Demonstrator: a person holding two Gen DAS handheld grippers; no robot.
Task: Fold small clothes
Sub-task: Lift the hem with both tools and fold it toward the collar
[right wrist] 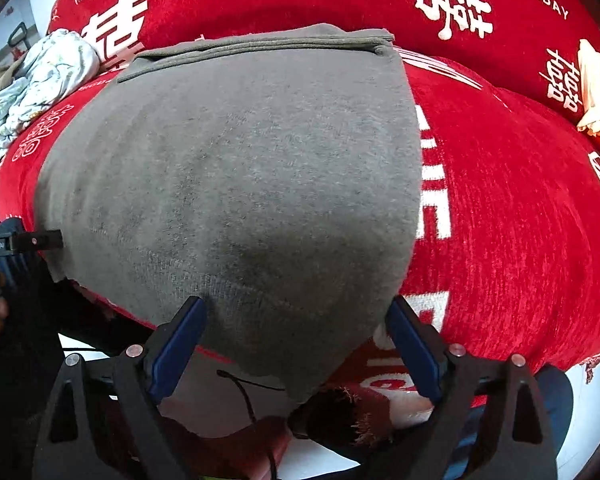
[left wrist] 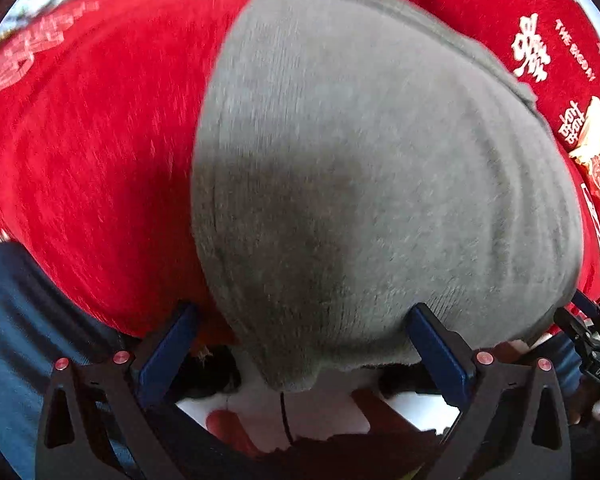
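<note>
A grey knit garment (left wrist: 360,152) lies flat on a red cloth with white characters (left wrist: 92,152); it also shows in the right wrist view (right wrist: 240,168), with a folded hem at its far edge. My left gripper (left wrist: 304,320) is open, its blue fingers (left wrist: 436,344) straddling the garment's near corner that hangs over the edge. My right gripper (right wrist: 296,320) is open too, its fingers (right wrist: 180,336) on either side of the other near corner. The right gripper shows at the right edge of the left view (left wrist: 592,340), and the left gripper at the left edge of the right view (right wrist: 20,244).
A crumpled pale patterned cloth (right wrist: 40,84) lies at the far left on the red cloth (right wrist: 520,208). A cream and red packet (right wrist: 598,96) sits at the far right. The cloth's fringed edge (right wrist: 364,408) hangs over the front, with white floor and a dark cable (right wrist: 244,392) below.
</note>
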